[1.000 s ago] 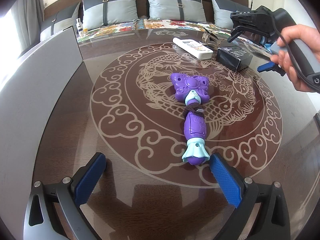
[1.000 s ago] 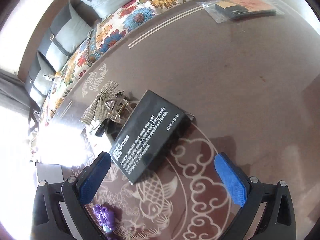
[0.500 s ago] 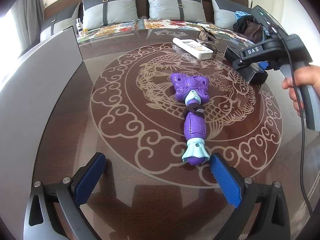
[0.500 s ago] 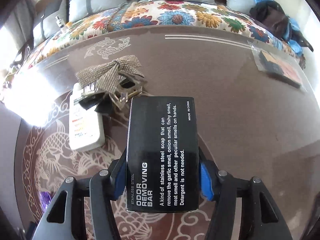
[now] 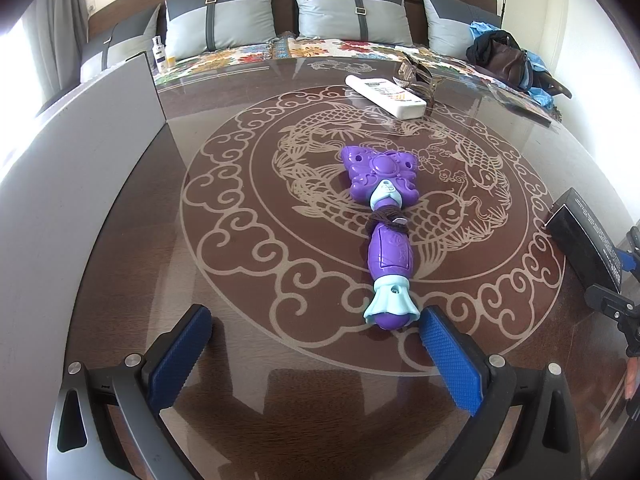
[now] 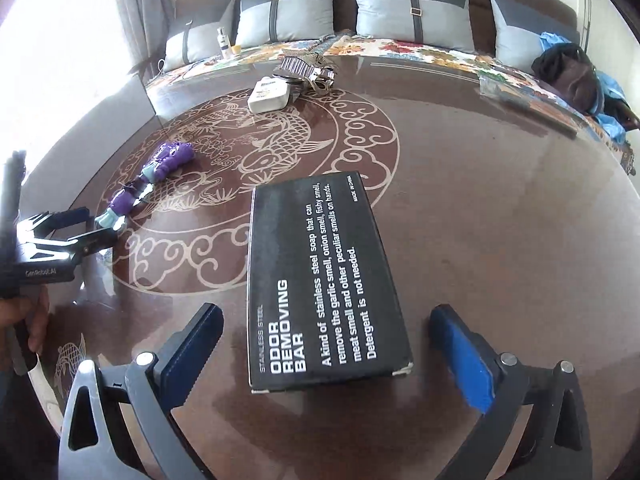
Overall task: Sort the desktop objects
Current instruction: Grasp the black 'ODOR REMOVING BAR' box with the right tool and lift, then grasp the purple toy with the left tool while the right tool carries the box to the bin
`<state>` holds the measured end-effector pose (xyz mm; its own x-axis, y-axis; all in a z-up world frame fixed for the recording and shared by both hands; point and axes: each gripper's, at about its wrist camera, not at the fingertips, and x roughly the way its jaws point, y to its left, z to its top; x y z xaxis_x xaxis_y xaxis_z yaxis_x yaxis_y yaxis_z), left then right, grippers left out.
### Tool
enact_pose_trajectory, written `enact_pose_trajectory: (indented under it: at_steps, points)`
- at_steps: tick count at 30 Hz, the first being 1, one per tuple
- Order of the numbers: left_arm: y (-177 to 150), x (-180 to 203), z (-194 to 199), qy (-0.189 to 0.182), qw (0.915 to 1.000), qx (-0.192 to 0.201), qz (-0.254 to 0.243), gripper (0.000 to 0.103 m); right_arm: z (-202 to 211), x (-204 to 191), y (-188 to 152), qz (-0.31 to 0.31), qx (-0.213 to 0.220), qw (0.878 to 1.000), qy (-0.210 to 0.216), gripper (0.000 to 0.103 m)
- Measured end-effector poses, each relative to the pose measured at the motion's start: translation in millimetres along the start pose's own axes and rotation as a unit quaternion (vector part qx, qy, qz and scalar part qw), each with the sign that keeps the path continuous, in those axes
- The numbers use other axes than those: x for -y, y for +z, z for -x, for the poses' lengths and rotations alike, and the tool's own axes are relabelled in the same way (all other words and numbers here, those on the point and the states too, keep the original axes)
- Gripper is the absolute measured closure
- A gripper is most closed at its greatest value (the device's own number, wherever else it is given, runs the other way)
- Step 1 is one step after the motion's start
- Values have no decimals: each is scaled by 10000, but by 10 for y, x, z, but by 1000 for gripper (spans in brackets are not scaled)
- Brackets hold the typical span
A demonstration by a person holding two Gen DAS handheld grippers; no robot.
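A black "Odor Removing Bar" box (image 6: 324,280) lies flat on the dark glass table between the spread fingers of my right gripper (image 6: 332,356), which is open and not touching it. The box also shows at the right edge of the left wrist view (image 5: 586,240). A purple and teal toy wand (image 5: 386,236) lies in the table's middle, its teal end just ahead of my open, empty left gripper (image 5: 316,356). The wand shows small in the right wrist view (image 6: 148,184), next to the left gripper (image 6: 76,228).
A white remote (image 5: 386,96) and a metallic hair clip with a bow (image 5: 416,76) lie at the far side. A grey panel (image 5: 72,184) stands along the left. A plastic-bagged item (image 6: 524,100) lies far right. A sofa with cushions (image 5: 348,12) is behind.
My right gripper carried the black box from the far right side toward the near right edge, set it flat on the table and opened. The left gripper has not moved.
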<state>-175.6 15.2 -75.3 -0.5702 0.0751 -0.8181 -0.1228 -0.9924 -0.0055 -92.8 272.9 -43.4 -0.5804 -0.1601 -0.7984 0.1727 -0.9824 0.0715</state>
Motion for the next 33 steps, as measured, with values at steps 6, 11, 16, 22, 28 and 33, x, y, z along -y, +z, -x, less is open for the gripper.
enact_pose_trajectory:
  at_steps: [6, 11, 16, 22, 28, 33]
  points:
    - [-2, -6, 16, 8, 10000, 5, -4, 0, -79, -121, 47, 282, -119, 9987, -404, 0]
    - [-5, 0, 18, 9, 10000, 7, -5, 0, -87, -102, 37, 250, -120, 9989, -370, 0]
    - [-6, 2, 15, 5, 10000, 9, -2, 0, -85, -106, 37, 248, -119, 9989, -371, 0]
    - [-6, 5, 16, 7, 10000, 9, -1, 0, -40, -47, 39, 256, -163, 9995, -91, 0]
    - [-7, 2, 17, 6, 10000, 9, 0, 0, 336, 363, 97, -844, 243, 9776, 1915, 0]
    - [-6, -2, 18, 7, 10000, 10, 0, 0, 527, 455, 244, -1327, 455, 9224, 3598, 0]
